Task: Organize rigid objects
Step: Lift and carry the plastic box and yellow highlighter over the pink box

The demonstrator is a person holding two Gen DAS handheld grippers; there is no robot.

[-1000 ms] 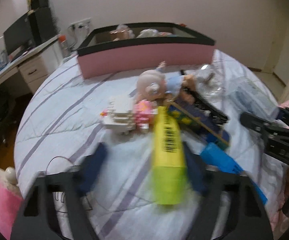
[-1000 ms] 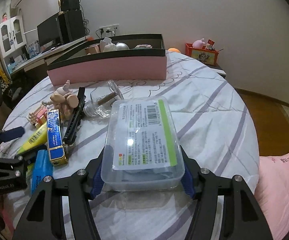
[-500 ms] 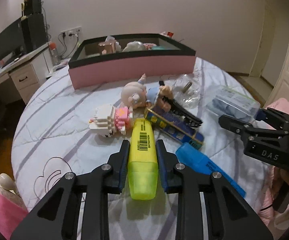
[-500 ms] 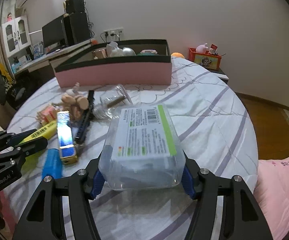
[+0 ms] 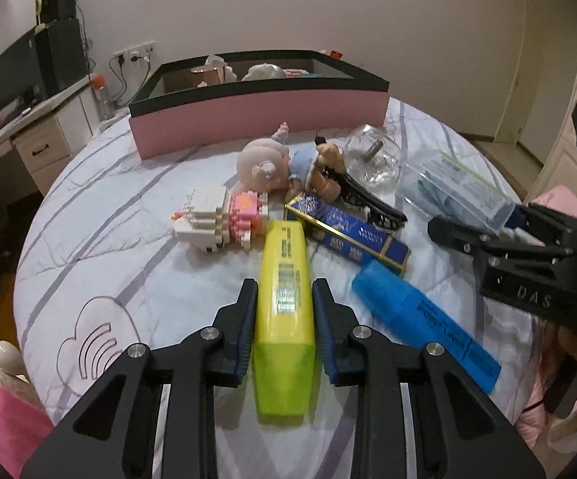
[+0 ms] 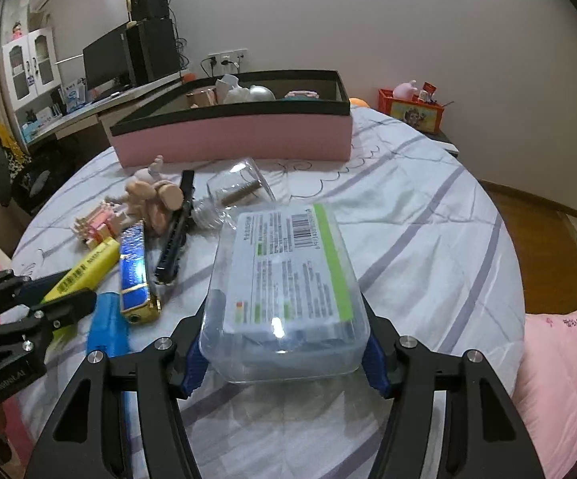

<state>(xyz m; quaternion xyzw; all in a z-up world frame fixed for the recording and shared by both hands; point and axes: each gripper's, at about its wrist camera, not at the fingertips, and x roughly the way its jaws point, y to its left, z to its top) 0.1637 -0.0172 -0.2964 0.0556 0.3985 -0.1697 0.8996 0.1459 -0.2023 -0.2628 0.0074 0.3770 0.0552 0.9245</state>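
Observation:
My left gripper [image 5: 284, 291] is shut on a big yellow highlighter [image 5: 284, 299], held just above the bed; it also shows in the right wrist view [image 6: 84, 269]. My right gripper [image 6: 284, 335] is shut on a clear plastic box [image 6: 288, 279] with a white and green label, lifted off the bed; the box also shows in the left wrist view [image 5: 456, 191]. A pink storage box with a black rim [image 5: 256, 115] stands at the far side, with several items inside. It also shows in the right wrist view [image 6: 232, 135].
On the striped bed cover [image 5: 100, 215] lie a blue highlighter [image 5: 420, 319], a blue and gold box [image 5: 348, 231], a black hair clip [image 5: 368, 199], a doll [image 5: 280, 163], a brick-built toy [image 5: 220, 219] and a glass jar [image 5: 372, 155]. A desk [image 5: 20, 127] stands left.
My left gripper closed on the yellow highlighter and raised it slightly. My right gripper lifted the clear plastic box off the bed and tilted it up.

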